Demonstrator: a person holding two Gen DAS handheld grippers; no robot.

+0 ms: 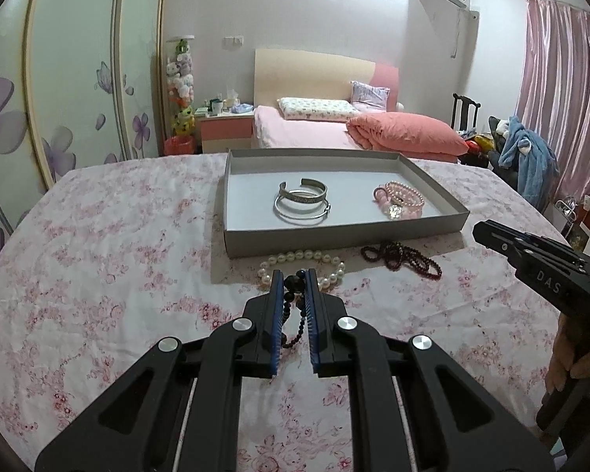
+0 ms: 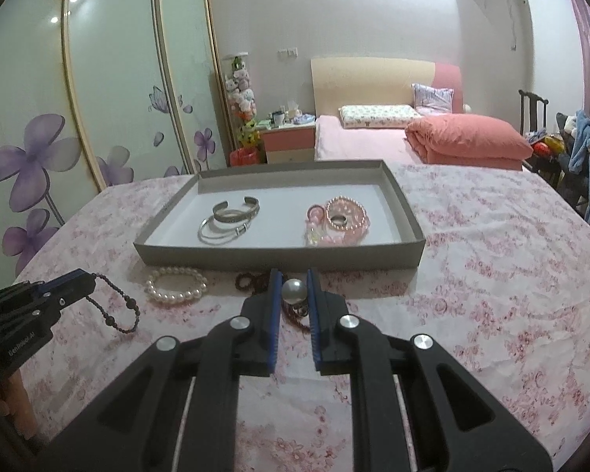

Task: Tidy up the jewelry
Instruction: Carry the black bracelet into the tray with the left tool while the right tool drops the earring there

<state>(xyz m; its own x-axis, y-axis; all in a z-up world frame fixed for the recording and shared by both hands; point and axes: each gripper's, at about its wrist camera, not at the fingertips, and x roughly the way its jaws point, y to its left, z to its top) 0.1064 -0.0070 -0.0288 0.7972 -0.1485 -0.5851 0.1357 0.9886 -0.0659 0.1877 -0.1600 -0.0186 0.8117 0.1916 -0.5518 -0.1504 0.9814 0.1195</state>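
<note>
Left wrist view: I see the floral-covered table (image 1: 98, 236) with the grey tray (image 1: 232, 196) lying at twelve o'clock from my left gripper (image 1: 294, 275), long side across my line, silver bangles (image 1: 302, 201) and pink bracelets (image 1: 399, 200) already inside. That gripper is clamped on a dark bead bracelet (image 1: 295, 306) hanging between its fingers, tilted down above the pearl bracelet (image 1: 303, 267). My right gripper (image 2: 294, 275), at three o'clock and about as near the tray, pinches a pearl ring (image 2: 294, 290).

a wardrobe (image 1: 70, 90) with purple flower doors fills the left wall. far off stands a bed (image 1: 306, 131) with a pink quilt (image 1: 407, 131), a nightstand (image 1: 226, 131) to its left. pink curtains (image 1: 558, 78) hang at right.
</note>
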